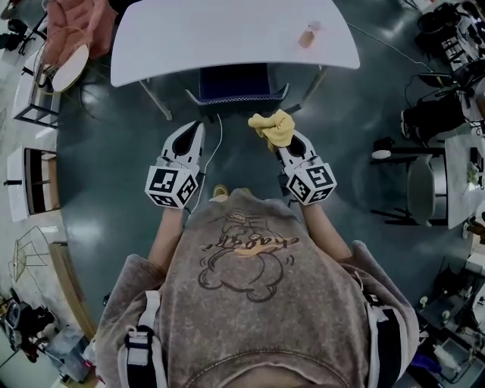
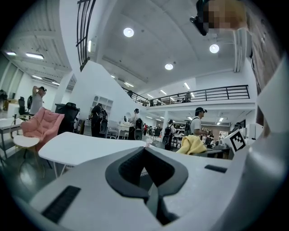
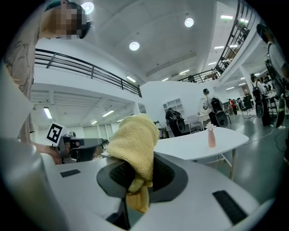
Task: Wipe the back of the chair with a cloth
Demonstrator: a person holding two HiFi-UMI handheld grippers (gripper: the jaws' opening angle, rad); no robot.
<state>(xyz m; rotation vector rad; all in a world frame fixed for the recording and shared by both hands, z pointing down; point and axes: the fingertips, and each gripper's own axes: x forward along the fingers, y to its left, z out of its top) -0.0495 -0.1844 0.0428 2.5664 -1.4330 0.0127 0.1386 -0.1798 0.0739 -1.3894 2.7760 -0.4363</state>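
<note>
A dark blue chair (image 1: 233, 83) is tucked under the near edge of the white table (image 1: 189, 38), its back toward me. My right gripper (image 1: 282, 136) is shut on a yellow cloth (image 1: 273, 126), held just right of and below the chair. In the right gripper view the cloth (image 3: 134, 146) bunches up out of the jaws and hangs down between them. My left gripper (image 1: 191, 132) hovers left of the chair with its jaws shut and nothing between them (image 2: 146, 173). The cloth (image 2: 193, 145) also shows at the right of the left gripper view.
A small pink vase (image 1: 308, 35) stands on the table. A white cable (image 1: 214, 151) runs across the dark floor between the grippers. A pink armchair (image 1: 72, 23) and a round side table (image 1: 70, 67) sit far left; dark equipment and chairs (image 1: 424, 182) crowd the right.
</note>
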